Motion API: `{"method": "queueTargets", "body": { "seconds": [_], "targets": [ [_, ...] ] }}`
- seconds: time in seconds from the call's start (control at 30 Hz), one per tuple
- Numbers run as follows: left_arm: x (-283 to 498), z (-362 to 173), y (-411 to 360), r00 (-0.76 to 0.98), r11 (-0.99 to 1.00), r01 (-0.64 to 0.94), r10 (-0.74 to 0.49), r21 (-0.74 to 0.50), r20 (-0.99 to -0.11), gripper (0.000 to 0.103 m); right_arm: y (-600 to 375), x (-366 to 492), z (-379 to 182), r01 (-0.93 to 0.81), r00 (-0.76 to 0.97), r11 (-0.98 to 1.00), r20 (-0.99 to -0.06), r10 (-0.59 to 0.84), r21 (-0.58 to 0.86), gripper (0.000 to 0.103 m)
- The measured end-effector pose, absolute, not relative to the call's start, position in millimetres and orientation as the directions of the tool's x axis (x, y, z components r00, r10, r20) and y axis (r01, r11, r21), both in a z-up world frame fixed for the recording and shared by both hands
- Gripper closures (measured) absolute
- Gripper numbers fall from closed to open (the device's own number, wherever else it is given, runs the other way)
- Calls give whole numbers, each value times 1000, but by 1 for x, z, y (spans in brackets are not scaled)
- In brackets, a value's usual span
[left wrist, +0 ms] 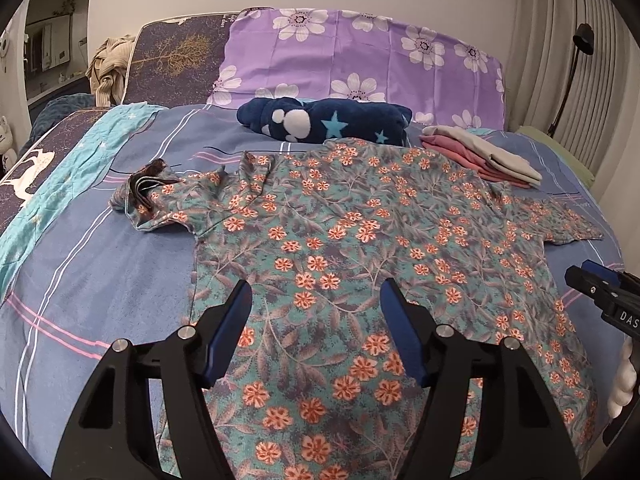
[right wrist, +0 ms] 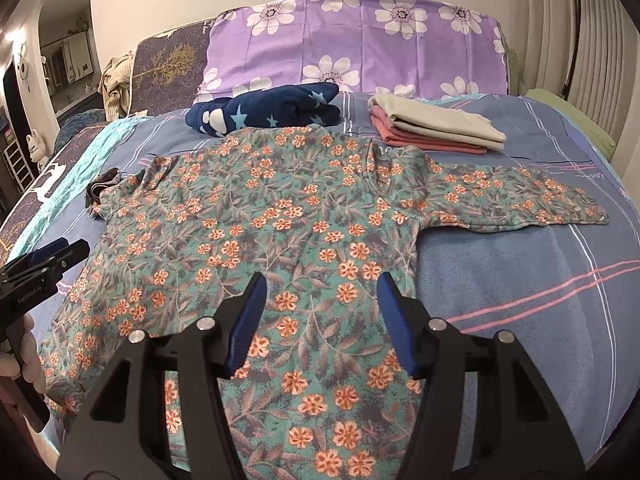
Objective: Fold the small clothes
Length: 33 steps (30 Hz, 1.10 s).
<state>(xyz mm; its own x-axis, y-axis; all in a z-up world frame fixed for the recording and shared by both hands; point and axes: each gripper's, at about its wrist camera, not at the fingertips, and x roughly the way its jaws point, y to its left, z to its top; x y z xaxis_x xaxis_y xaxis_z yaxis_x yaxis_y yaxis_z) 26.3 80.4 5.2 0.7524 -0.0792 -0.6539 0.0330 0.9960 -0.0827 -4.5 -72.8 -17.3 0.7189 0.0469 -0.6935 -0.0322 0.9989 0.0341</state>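
Floral shirt [left wrist: 360, 220] lies flat on the blue bedspread [left wrist: 100, 272].

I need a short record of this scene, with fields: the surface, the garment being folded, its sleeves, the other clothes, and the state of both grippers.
surface: bed with blue striped sheet
garment: floral shirt, spread flat, not yet folded
sleeves: right sleeve lies straight out; left sleeve is bunched and crumpled
other clothes: folded pile, grey on pink, beyond the shirt; navy star fleece beside it
pillow: purple flowered pillow at the head
left gripper: open above the shirt, nothing held
right gripper: open above the shirt, nothing held
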Motion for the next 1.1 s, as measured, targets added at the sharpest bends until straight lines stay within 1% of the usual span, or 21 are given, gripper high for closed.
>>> {"method": "queueTargets", "body": {
  "seconds": [0.3, 0.5, 0.6, 0.7, 0.73, 0.8, 0.97, 1.03, 1.1],
  "targets": [
    [37, 7, 75, 754, 997, 53, -77, -56, -653, 35, -70, 9, -24, -36, 703, 999, -710, 47, 31, 42],
    [53, 4, 79, 745, 999, 49, -44, -12, -665, 35, -72, 20, -32, -27, 685, 999, -728, 39, 29, 40],
    [76, 9, 100, 752, 1000, -3, 21, 28, -658, 35, -73, 26, -37, -24, 672, 999, -740, 35, 26, 39],
    [121, 18, 144, 744, 991, -119, 131, 64, -655, 36, -74, 32, -41, -20, 666, 1000, -745, 30, 22, 37],
    [136, 19, 157, 735, 987, -143, 154, 72, -660, 44, -74, 34, -43, -17, 664, 1000, -748, 29, 23, 36],
    [179, 19, 184, 698, 979, -179, 196, 97, -689, 56, -76, 38, -46, -9, 657, 1000, -754, 27, 28, 36],
    [251, -6, 208, 568, 965, -139, 261, 221, -780, 55, -83, 46, -54, 16, 637, 999, -770, 24, 45, 36],
    [266, -21, 214, 504, 959, -134, 284, 251, -816, 47, -87, 47, -56, 30, 635, 999, -772, 13, 41, 35],
    [273, -36, 221, 452, 944, -146, 331, 297, -828, 46, -93, 50, -59, 50, 628, 998, -779, -1, 39, 35]
  ]
}}
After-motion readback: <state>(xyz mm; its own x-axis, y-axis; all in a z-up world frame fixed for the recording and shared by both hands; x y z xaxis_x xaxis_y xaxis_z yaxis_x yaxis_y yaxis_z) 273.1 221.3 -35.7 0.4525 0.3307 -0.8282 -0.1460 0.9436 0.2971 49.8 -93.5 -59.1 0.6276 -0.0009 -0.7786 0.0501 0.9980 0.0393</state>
